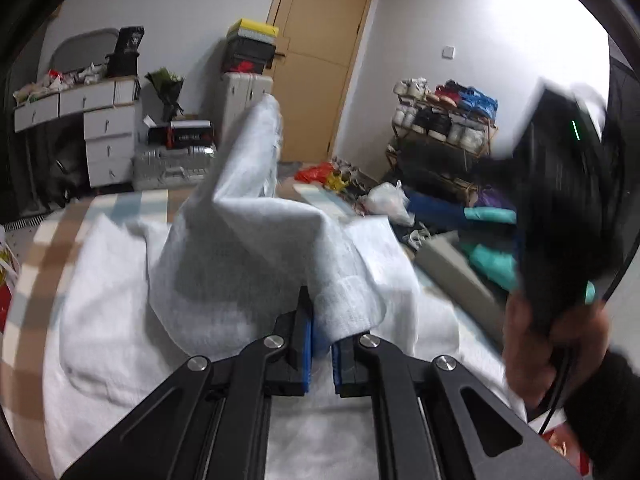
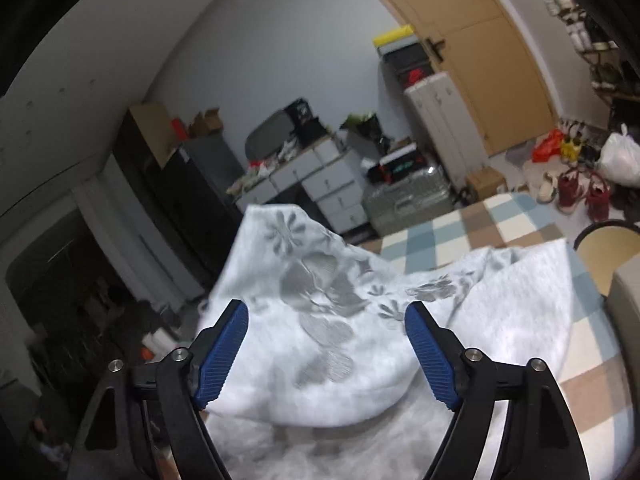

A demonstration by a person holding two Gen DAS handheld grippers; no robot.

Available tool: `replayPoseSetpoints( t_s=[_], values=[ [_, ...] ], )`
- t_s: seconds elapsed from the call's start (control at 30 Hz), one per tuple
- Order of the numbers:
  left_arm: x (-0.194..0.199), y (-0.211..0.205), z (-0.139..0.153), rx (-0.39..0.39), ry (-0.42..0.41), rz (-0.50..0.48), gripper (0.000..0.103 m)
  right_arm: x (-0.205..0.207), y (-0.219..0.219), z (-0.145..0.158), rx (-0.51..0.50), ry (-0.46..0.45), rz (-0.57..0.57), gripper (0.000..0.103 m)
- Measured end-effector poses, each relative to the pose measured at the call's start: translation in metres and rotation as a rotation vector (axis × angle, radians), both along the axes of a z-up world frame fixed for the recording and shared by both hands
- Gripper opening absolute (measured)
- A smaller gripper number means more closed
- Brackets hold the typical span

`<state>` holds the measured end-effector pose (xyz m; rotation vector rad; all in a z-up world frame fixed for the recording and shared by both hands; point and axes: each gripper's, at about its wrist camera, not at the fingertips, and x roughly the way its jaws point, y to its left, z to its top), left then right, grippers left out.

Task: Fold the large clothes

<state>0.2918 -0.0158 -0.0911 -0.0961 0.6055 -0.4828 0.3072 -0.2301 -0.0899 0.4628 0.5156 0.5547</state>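
One checked bed cover (image 2: 500, 220), in beige, blue and cream squares, fills the lower half of both views; bare squares stay open along its far edge and at the right side in the right wrist view. One white garment (image 2: 340, 320), with grey flower embroidery, lies heaped on it across the centre; in the left wrist view a fold rises to a peak at centre frame, and its edges spread flat to left and right. Two claws counted. Left claw (image 1: 320, 344), bottom centre, is clamped together on a fold of the garment, angled downward. Right claw (image 2: 326, 354) stands wide apart, blue pads (image 2: 222, 354) clear of the cloth, nothing gripped, the garment lying beyond and beneath them. One hand (image 1: 556, 348) shows at lower right of the left wrist view, holding the right claw's black body, blurred.
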Motion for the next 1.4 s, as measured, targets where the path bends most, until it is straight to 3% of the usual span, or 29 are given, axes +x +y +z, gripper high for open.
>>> replayPoseSetpoints(
  t_s=[0.1, 0.13, 0.23, 0.37, 0.47, 0.53, 0.57, 0.6, 0.67, 0.73, 0.8, 0.87, 0.9, 1.0, 1.17, 1.23, 1.27, 1.4],
  values=[
    [-0.005, -0.001, -0.011, -0.005, 0.011, -0.008, 0.003, 0.017, 0.026, 0.004, -0.048, 0.075, 0.109, 0.097],
    [-0.005, -0.002, -0.011, -0.012, 0.01, -0.005, 0.003, 0.027, 0.042, 0.005, -0.097, 0.098, 0.172, 0.096],
    [-0.004, -0.003, -0.007, 0.007, -0.014, -0.012, 0.003, 0.05, 0.073, 0.0, -0.179, 0.187, 0.225, 0.096],
    [-0.005, -0.004, -0.007, 0.03, -0.028, -0.027, 0.003, 0.083, 0.108, -0.018, -0.325, 0.332, 0.257, 0.095],
    [-0.01, -0.003, -0.011, 0.04, -0.035, -0.036, 0.003, 0.096, 0.127, -0.022, -0.407, 0.372, 0.265, 0.083],
    [-0.013, -0.001, -0.017, 0.034, -0.031, -0.037, 0.003, 0.096, 0.137, -0.02, -0.447, 0.351, 0.245, 0.076],
    [-0.01, 0.0, -0.016, 0.033, -0.027, -0.035, 0.003, 0.095, 0.141, -0.019, -0.467, 0.34, 0.238, 0.065],
    [-0.008, 0.003, -0.016, 0.028, -0.021, -0.035, 0.003, 0.093, 0.145, -0.017, -0.491, 0.339, 0.235, 0.039],
    [-0.009, 0.007, -0.018, 0.012, -0.009, -0.042, 0.003, 0.091, 0.152, -0.014, -0.538, 0.337, 0.214, 0.011],
    [-0.008, 0.015, -0.014, -0.007, -0.004, -0.033, 0.01, 0.083, 0.149, 0.0, -0.534, 0.292, 0.167, 0.008],
    [-0.006, 0.025, -0.007, -0.051, 0.029, -0.058, 0.023, 0.075, 0.14, 0.017, -0.524, 0.222, 0.126, 0.005],
    [-0.006, 0.035, -0.002, -0.105, 0.077, -0.099, 0.075, 0.068, 0.124, 0.035, -0.491, 0.157, 0.087, 0.003],
    [-0.007, 0.047, 0.004, -0.18, 0.087, -0.136, 0.082, 0.065, 0.112, 0.043, -0.45, 0.142, 0.068, 0.003],
    [-0.023, 0.07, 0.02, -0.27, 0.046, -0.15, 0.082, 0.053, 0.091, 0.06, -0.353, 0.107, 0.061, 0.003],
    [-0.011, 0.095, 0.048, -0.256, -0.011, -0.032, 0.083, 0.01, 0.079, 0.06, -0.276, 0.025, 0.108, 0.0],
    [-0.002, 0.097, 0.046, -0.276, 0.009, -0.009, 0.083, -0.011, 0.079, 0.054, -0.232, 0.0, 0.141, 0.0],
    [0.008, 0.095, 0.045, -0.284, 0.04, -0.016, 0.083, -0.023, 0.082, 0.049, -0.264, -0.02, 0.124, 0.0],
    [0.037, 0.083, 0.03, -0.256, 0.145, 0.012, 0.083, -0.047, 0.091, 0.01, -0.308, 0.046, 0.147, 0.0]
  ],
)
